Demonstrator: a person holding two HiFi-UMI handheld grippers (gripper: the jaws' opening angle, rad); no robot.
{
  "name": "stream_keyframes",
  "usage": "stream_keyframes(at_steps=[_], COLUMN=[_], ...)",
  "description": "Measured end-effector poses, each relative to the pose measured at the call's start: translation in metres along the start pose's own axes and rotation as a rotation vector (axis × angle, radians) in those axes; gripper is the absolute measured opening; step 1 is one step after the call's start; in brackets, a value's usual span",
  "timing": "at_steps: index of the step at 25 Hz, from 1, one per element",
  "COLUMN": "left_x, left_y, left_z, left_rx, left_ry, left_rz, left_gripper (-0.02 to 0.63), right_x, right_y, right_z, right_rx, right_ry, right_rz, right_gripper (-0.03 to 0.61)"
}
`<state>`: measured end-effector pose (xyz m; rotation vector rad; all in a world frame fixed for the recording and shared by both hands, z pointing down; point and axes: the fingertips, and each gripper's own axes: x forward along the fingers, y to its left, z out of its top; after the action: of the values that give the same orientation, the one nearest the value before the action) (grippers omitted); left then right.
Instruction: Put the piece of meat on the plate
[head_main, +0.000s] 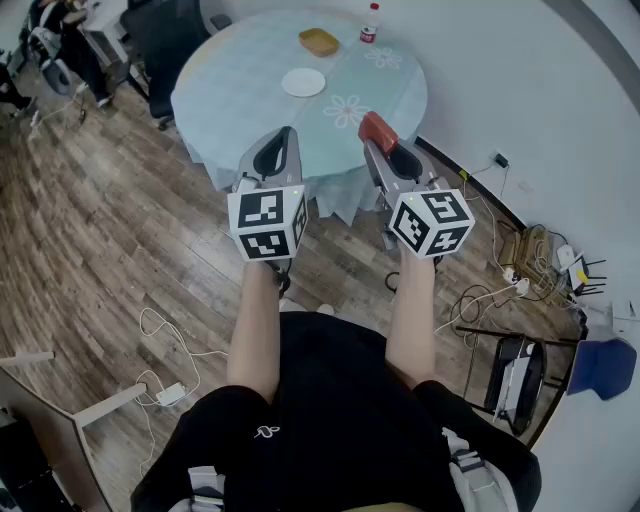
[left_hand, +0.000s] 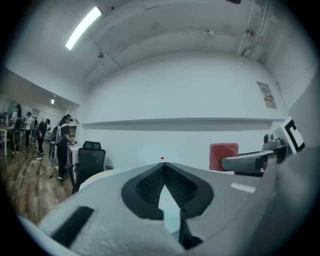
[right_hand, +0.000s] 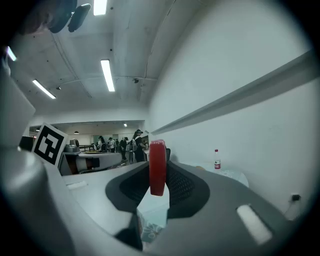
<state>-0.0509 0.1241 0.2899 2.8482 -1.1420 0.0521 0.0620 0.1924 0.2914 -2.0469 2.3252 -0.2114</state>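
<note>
The piece of meat (head_main: 376, 128), a flat red slab, stands on edge between the pads of my right gripper (head_main: 387, 143), which is shut on it. In the right gripper view the meat (right_hand: 157, 165) sticks up above the jaws. My left gripper (head_main: 283, 140) hovers beside it at the same height, shut and empty, its tips meeting in the left gripper view (left_hand: 162, 165). Both are held level at the near edge of the round table (head_main: 250, 95). The white plate (head_main: 303, 82) lies empty on the pale blue cloth, beyond both grippers.
A tan dish (head_main: 319, 42) and a small bottle (head_main: 371, 24) stand at the table's far side. A dark office chair (head_main: 160, 35) is at the table's left. Cables and a power strip (head_main: 505, 285) lie on the wooden floor at right. People stand far off (left_hand: 62, 142).
</note>
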Motion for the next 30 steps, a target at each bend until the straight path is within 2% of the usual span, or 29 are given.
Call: stream_keyframes(at_steps=[5,11,15,23,30], left_x=[-0.004,-0.008,-0.011,-0.019,0.028], left_y=[-0.009,-0.016,-0.024,0.027,0.043], left_z=[-0.004,-0.010,-0.009,-0.012,-0.025], left_rx=[-0.005,-0.022,0.006,-0.025,-0.036], left_ry=[-0.003,-0.005,-0.010,0.001,0.014], left_rz=[0.005,0.024,0.024,0.131,0.104], left_gripper=[-0.005,-0.005,-0.005,-0.005,-0.005], right_x=[-0.009,-0.020,-0.022,0.006,0.044], right_y=[-0.006,-0.012,-0.022,-0.008,-0.035], right_z=[-0.005,-0.009,-0.009,-0.015,-0.025], right_rx=[0.043,0.036,0.071,0.077,0.071], right_ry=[-0.006,0.007,-0.006,0.006,0.028], right_rz=[-0.002,0.015,0.020,0.074,0.046], right_gripper=[0.098,0.098,0.098,0.098,0.098])
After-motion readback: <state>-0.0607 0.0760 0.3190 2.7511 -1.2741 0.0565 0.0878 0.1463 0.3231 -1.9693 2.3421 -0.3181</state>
